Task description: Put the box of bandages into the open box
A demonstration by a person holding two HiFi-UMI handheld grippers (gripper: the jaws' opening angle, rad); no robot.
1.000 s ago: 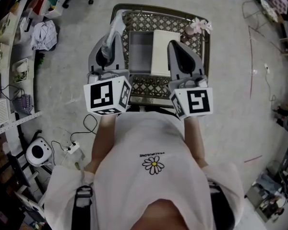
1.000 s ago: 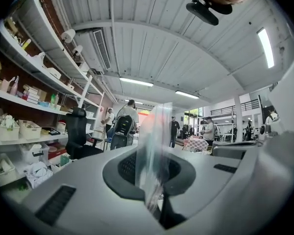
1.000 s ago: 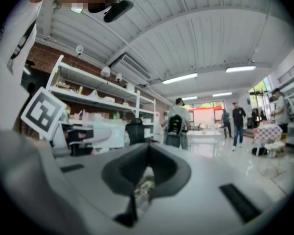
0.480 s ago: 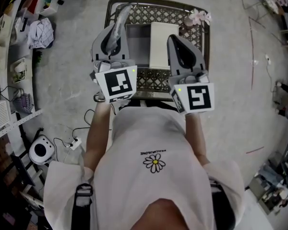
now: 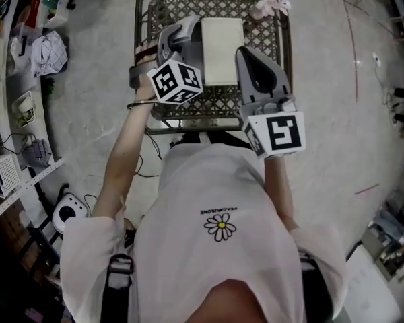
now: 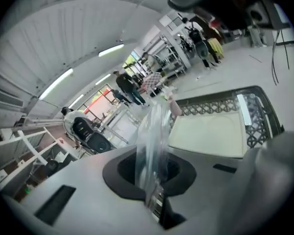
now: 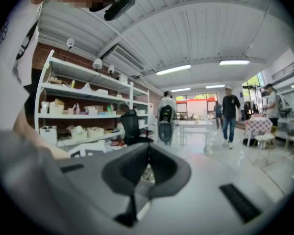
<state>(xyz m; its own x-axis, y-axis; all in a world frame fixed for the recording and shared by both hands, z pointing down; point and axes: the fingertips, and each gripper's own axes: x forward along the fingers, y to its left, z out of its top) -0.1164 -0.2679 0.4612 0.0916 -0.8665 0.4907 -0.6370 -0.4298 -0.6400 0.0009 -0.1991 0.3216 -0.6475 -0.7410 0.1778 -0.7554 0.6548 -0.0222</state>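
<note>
The left gripper [image 5: 180, 38] is reaching out over the wire basket [image 5: 256, 29], and its jaws are pinching hard on a clear plastic packet [image 6: 154, 136]. The packet is standing up out of the pads, crinkled and see-through. Whether that packet is the bandages, the pictures are not saying. From the head view the gripper is covering it, just left of the white box [image 5: 222, 42].

The box is lying inside the basket, towards its far side, long edge running away from the person. In the left gripper view it is showing as a flat cream panel [image 6: 210, 133] just beyond the packet, with the basket's lattice [image 6: 257, 126] wrapping round it. A pink flower [image 5: 269, 5] is sitting at the basket's far right corner.

The right gripper [image 5: 256, 69] is hanging over the basket's near right side, just beside the box. Its jaws are pressed together [image 7: 144, 175] with nothing between them. It is pointing out at the room, where shelves [image 7: 83, 106] are lining the left wall and people [image 7: 230, 114] are standing further off.
</note>
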